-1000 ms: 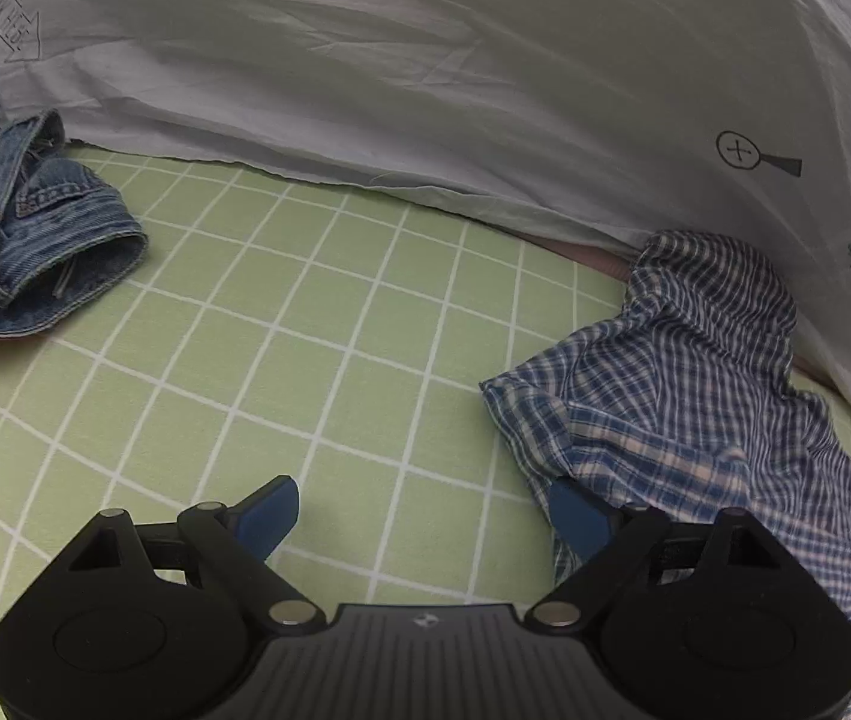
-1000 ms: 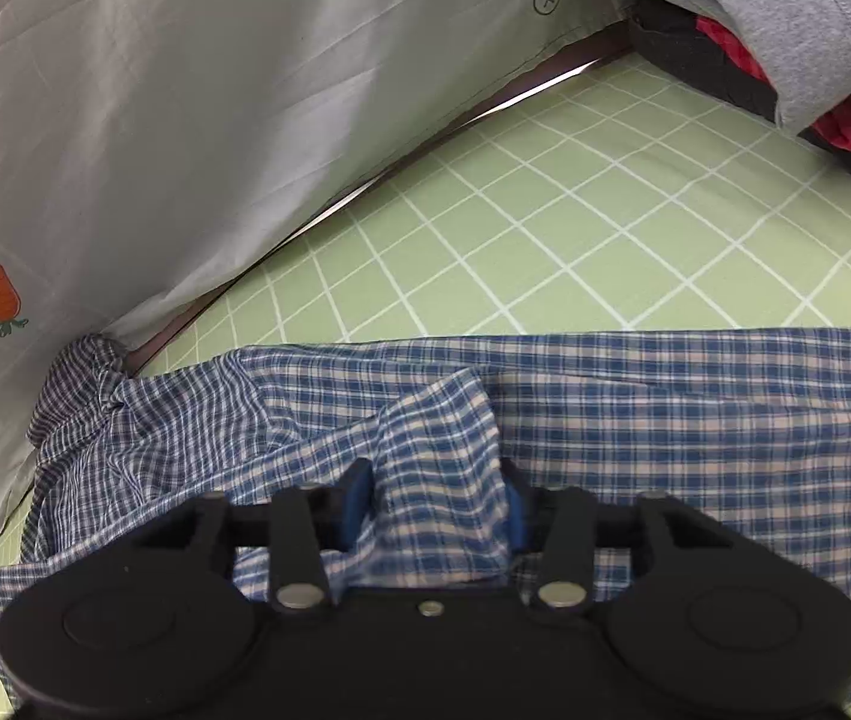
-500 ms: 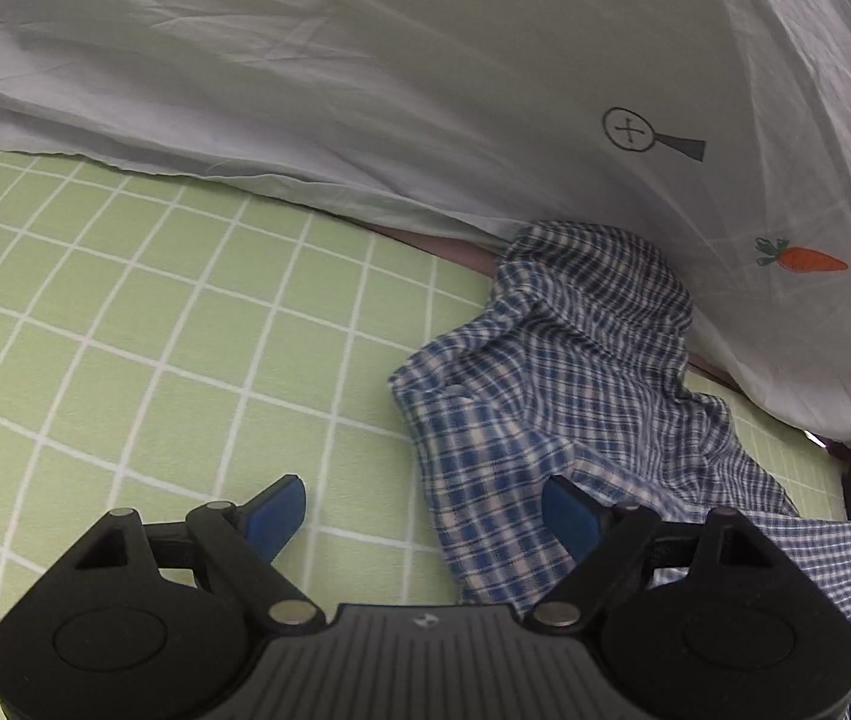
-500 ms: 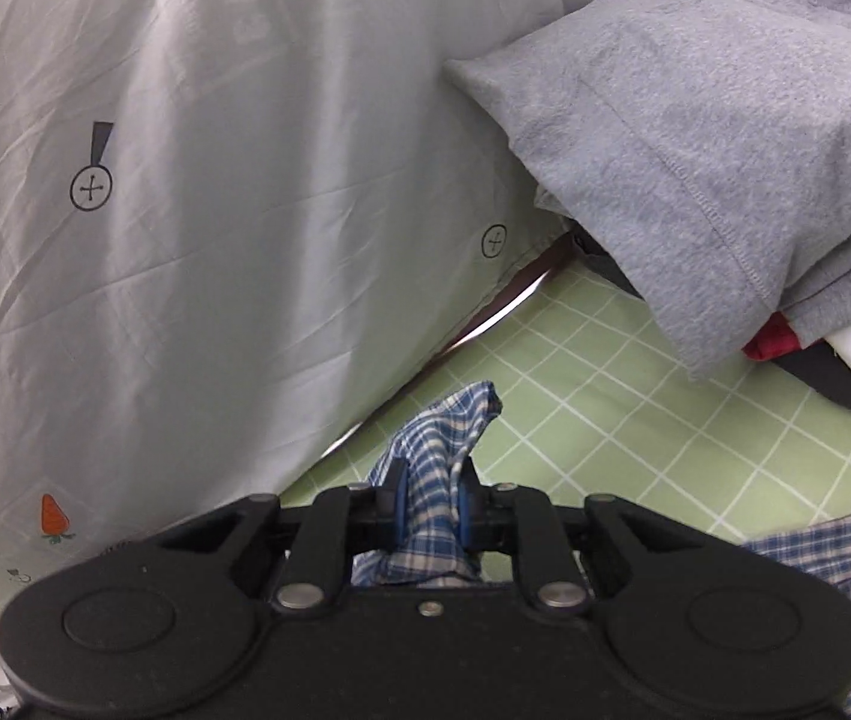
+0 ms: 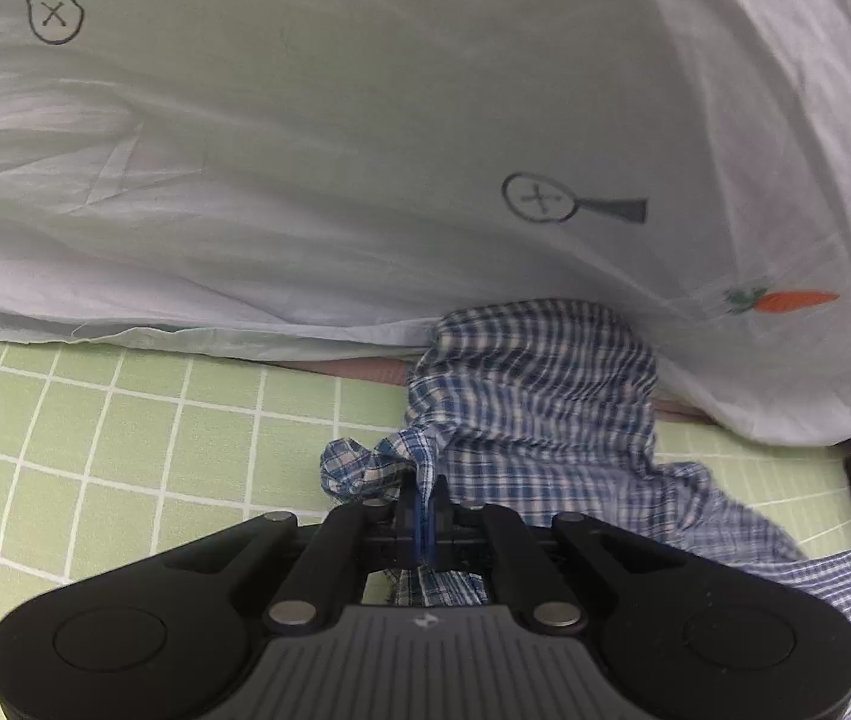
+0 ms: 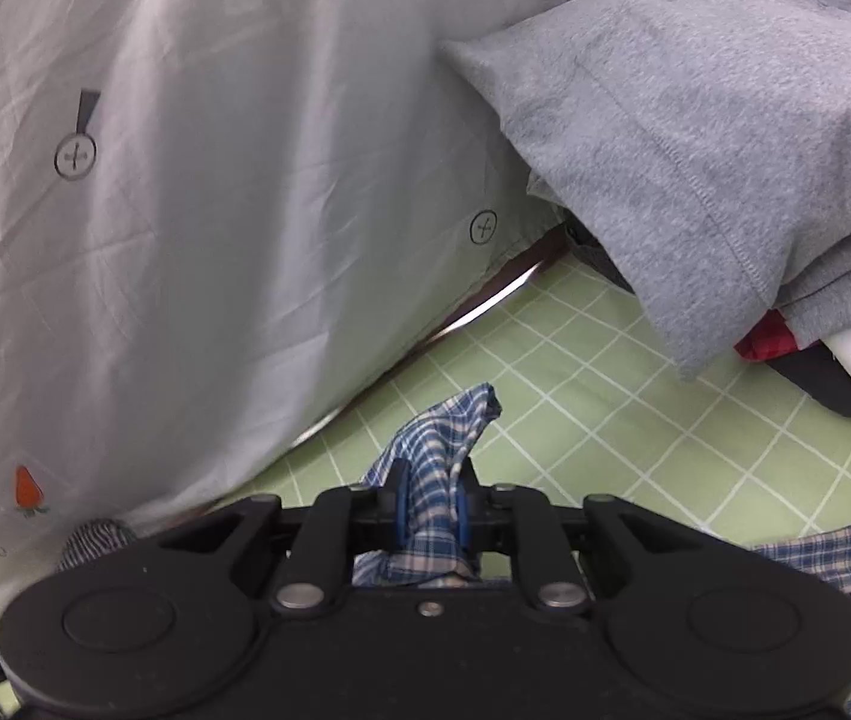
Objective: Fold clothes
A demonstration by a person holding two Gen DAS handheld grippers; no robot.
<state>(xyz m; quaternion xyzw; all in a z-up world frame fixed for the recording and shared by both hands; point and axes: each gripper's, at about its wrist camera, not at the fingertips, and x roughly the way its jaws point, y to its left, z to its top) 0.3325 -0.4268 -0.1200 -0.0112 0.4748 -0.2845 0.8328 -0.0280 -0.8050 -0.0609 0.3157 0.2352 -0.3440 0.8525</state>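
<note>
Checked cotton, blue and white in a fine plaid, is what both grippers hold: the shirt [image 5: 533, 408] lies crumpled on a pale green mat [image 5: 125, 450] ruled with a white grid, its far end bunched up against the hanging sheet. The left gripper [image 5: 423, 498] has its black fingers pressed together on a thin edge of the shirt, a small puckered knot of cloth bulging out just left of the pinch, and the rest of the garment spreading in soft folds to the right. In the right wrist view, the right gripper [image 6: 430, 501] pinches a thicker fold of the same shirt [image 6: 437, 450], which stands up between the blue pads as a pointed, drooping tip above the mat [image 6: 635, 420]; more of the plaid lies flat at the lower right edge. Behind everything hangs a smooth, lightly creased white sheet [image 5: 365, 150] printed with small circled crosses and an orange carrot [image 5: 797, 301]. At the right of the right wrist view, a heap of thick grey knit garments [image 6: 695, 120], with stitched hems, slumps over the mat, and a scrap of red cloth [image 6: 764, 342] and something dark show beneath it.
</note>
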